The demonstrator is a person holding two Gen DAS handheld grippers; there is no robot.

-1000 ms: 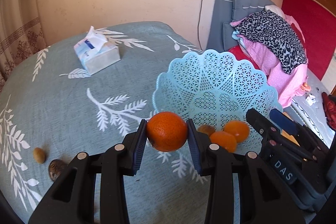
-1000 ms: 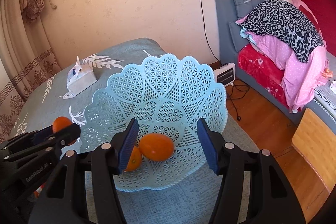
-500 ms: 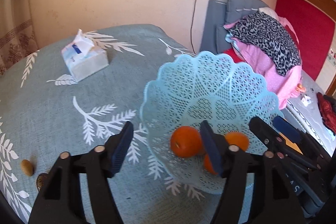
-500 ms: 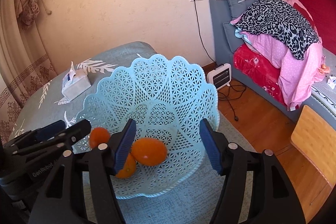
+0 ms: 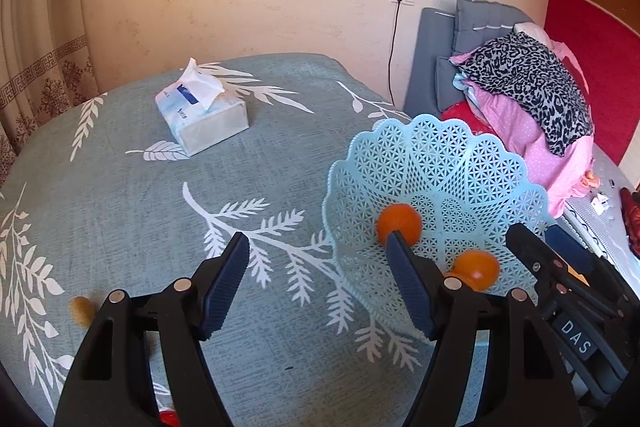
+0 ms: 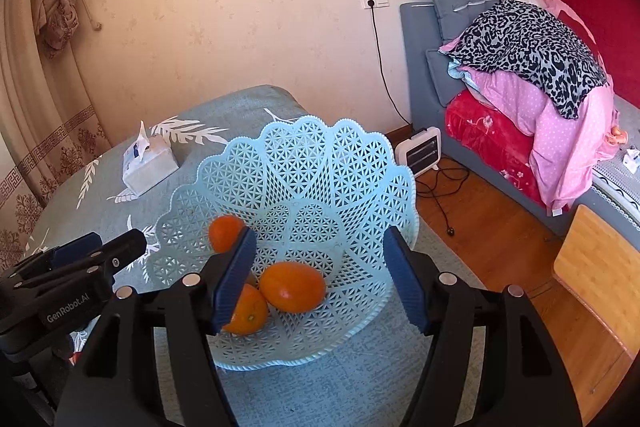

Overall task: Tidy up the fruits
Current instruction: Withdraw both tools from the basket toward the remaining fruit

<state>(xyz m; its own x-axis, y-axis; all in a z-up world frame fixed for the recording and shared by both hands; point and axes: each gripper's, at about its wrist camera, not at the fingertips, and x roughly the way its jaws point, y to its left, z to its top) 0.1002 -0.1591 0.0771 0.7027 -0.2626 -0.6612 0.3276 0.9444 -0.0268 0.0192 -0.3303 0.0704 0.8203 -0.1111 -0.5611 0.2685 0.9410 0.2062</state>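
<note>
Three oranges in the basket, small fruit left on the cloth

Left gripper [image 5: 316,283] and right gripper [image 6: 318,277] both stand spread and empty; oranges [image 6: 292,287] lie in the basket [image 6: 320,163] (a small brown fruit [image 5: 81,310] waits outside, probably next).

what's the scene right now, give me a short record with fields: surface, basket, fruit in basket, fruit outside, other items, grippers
surface: table under a teal leaf-print cloth
basket: light blue lattice basket, near the table's edge
fruit in basket: three oranges
fruit outside: small brown fruit on the cloth at left; kind unclear
other items: tissue pack
left gripper: open, fingers empty, just opened
right gripper: open, empty, over the basket, just widened
</note>
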